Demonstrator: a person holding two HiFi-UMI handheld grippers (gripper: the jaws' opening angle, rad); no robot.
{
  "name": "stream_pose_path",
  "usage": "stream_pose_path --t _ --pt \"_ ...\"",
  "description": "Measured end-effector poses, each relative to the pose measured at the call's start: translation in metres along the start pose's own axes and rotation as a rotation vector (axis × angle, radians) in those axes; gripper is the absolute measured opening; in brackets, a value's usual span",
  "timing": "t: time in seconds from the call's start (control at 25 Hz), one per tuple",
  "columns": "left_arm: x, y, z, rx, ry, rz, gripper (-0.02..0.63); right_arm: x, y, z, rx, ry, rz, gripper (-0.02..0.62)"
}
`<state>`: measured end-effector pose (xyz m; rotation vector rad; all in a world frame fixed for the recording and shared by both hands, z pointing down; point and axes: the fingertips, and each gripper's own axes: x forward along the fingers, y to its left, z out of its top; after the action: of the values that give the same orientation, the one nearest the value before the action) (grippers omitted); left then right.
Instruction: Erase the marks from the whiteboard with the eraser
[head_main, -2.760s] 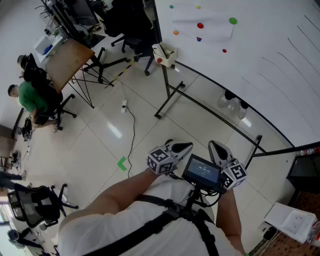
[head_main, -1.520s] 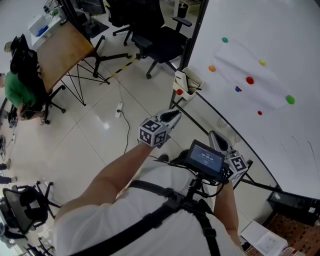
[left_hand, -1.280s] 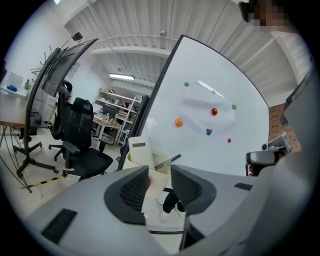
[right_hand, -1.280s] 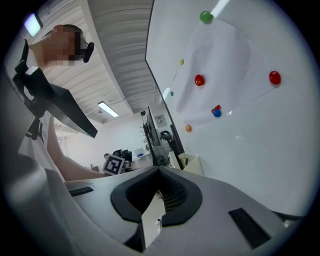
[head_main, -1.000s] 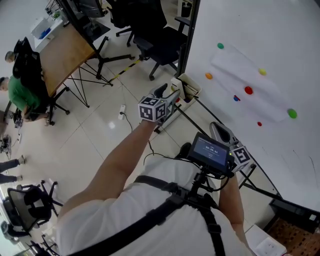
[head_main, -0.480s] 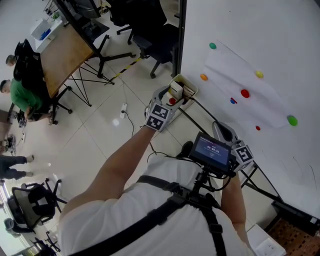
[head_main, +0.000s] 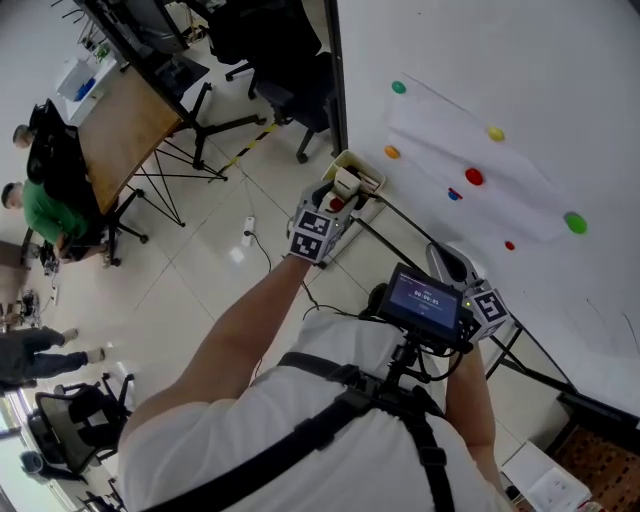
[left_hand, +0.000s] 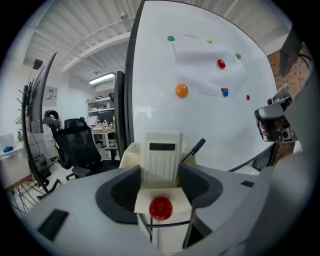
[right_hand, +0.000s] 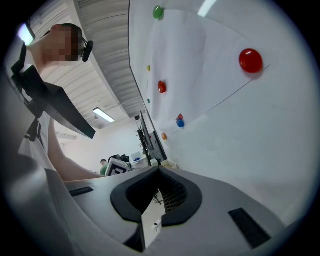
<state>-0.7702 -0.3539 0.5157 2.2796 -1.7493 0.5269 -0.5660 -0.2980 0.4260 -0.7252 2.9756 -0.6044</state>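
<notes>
Eraser (left_hand: 161, 159) upright in tray (head_main: 362, 172) at whiteboard's (head_main: 520, 90) lower-left corner, centre of head view; my left claw (head_main: 338, 198) straddles it, closing, pads not yet pressing; right claw (head_main: 447, 263) clenched, empty, lower right.

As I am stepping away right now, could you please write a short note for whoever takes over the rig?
Left gripper: jaws closing around the eraser, which stands upright in the holder box at the whiteboard's edge; not yet lifted.
Right gripper: shut, facing the whiteboard.
Done: the reach to the eraser.
Left: grip it, lift it out, wipe the whiteboard.
</notes>
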Motion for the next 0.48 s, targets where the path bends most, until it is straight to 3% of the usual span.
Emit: stream_pose_path --t 0.28,0.48 --pt "-0.002 -0.001 0.003 -0.017 -0.054 0.056 0.262 -0.004 0.009 0.005 0.023 -0.019 -0.028 0.015" --pt "-0.026 0.002 0.023 -0.034 -0.159 0.061 0.261 -0.007 0.026 0.001 0.013 -0.022 -0.039 0.015"
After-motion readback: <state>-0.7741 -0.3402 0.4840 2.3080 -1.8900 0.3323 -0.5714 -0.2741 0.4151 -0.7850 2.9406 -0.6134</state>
